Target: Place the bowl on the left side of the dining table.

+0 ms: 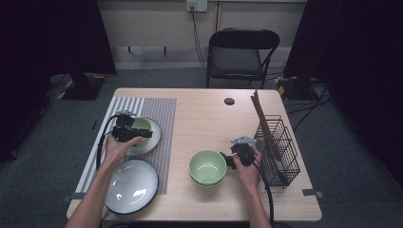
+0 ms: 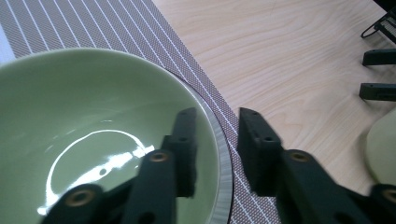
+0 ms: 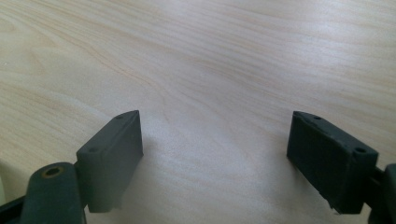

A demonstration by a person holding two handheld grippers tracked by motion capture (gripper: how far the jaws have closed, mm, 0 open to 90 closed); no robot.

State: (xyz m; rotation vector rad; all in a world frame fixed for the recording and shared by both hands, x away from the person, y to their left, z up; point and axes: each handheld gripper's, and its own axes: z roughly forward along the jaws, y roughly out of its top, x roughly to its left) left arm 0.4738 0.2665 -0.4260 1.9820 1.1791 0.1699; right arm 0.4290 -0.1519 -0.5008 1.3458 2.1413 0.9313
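A green bowl (image 1: 142, 124) (image 2: 93, 116) sits on a grey-rimmed plate (image 1: 153, 142) (image 2: 227, 172) on the striped placemat (image 1: 161, 109). My left gripper (image 1: 148, 133) (image 2: 218, 114) straddles the bowl's right rim, one jaw inside the bowl and the other outside. The pads stand off the rim, so it is open. A stack of green bowls (image 1: 207, 164) (image 2: 380, 144) stands near the table's middle front. My right gripper (image 1: 224, 159) (image 3: 215, 135) sits just right of that stack, open wide over bare wood with nothing between its jaws.
A large dark-rimmed plate (image 1: 130, 185) lies at the front left, partly on the placemat. A black wire rack (image 1: 280, 147) with brown chopsticks (image 1: 261, 116) stands at the right edge. A folding chair (image 1: 240, 52) is behind the table.
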